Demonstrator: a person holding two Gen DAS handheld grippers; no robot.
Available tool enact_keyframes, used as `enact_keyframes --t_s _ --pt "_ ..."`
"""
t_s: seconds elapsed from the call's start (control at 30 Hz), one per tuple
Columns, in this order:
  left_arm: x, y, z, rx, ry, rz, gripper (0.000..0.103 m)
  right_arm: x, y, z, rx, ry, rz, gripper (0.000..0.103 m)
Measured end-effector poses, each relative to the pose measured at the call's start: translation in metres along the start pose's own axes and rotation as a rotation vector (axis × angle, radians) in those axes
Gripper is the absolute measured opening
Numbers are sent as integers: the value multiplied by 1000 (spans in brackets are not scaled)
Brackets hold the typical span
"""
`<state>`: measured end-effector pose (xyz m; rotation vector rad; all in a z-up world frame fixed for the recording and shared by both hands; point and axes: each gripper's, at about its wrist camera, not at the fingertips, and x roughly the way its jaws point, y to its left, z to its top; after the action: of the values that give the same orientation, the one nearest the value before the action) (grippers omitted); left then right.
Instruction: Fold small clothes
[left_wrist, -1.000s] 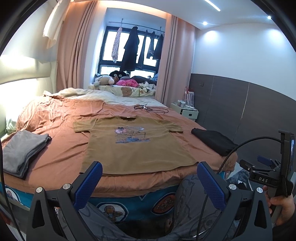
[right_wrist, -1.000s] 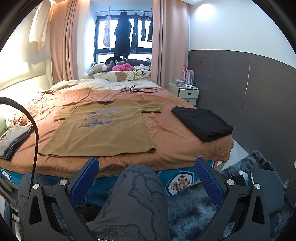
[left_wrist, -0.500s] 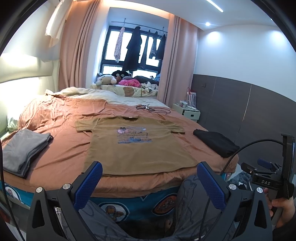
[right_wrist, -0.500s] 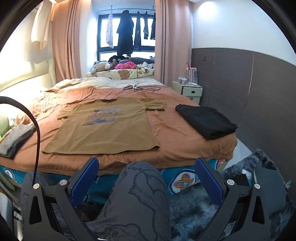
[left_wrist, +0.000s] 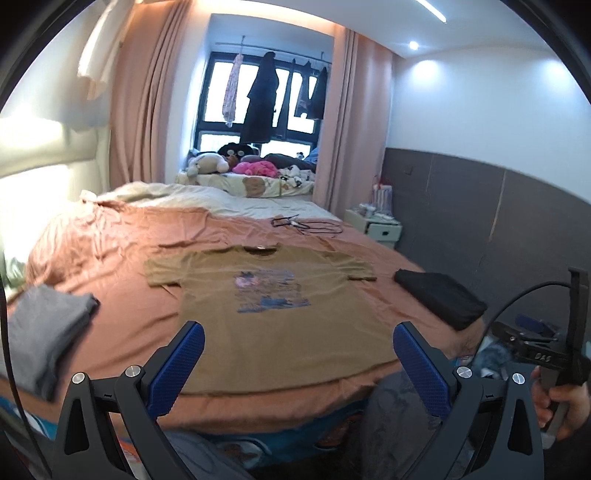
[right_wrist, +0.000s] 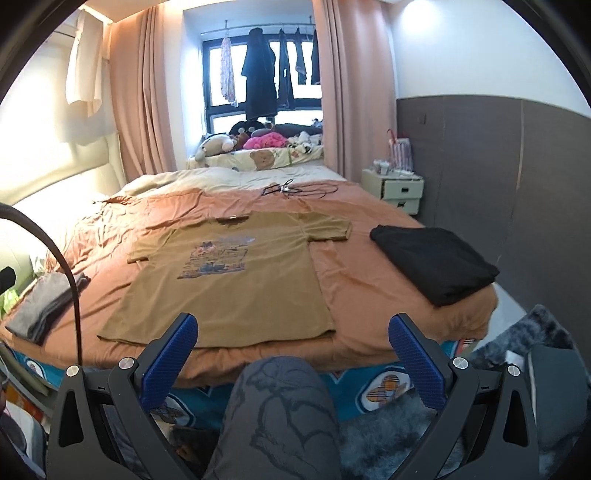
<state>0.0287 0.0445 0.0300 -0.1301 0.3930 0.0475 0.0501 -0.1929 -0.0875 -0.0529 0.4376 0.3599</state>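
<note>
Bed (right_wrist: 369, 280): tan T-shirt (right_wrist: 229, 288) flat at 12 o'clock, unfolded.
Your left gripper (left_wrist: 295, 363), right gripper (right_wrist: 291, 354): fingers spread, empty.
Risk: pinching bedsheet with hem, dragging wrinkles.

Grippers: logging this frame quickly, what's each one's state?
Left gripper: open, holding nothing.
Right gripper: open, holding nothing.

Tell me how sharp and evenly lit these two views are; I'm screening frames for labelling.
Left wrist view: motion blur smears the T-shirt print and the wall panels; the headboard is washed out. Right wrist view: sharper, the print is readable; the window is bright behind the dark hanging coat. Both: fisheye bending and black corners.
</note>
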Motion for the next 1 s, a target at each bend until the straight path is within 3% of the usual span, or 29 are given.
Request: enact_keyframes --t_s 0.4,0.43,0.77,0.9,1.0 --pt "62 26 42 22 62 52 102 83 -21 45 -21 43 -24 103" --pt "66 29 42 19 66 57 103 80 -4 51 -23 38 -24 103" --pt "127 71 69 -26 137 154 103 148 14 100 -28 88 -69 103" --pt "153 90 81 -23 183 249 103 174 24 113 -14 97 5 103" --pt "165 102 89 -34 200 263 103 196 25 125 -5 108 70 103"
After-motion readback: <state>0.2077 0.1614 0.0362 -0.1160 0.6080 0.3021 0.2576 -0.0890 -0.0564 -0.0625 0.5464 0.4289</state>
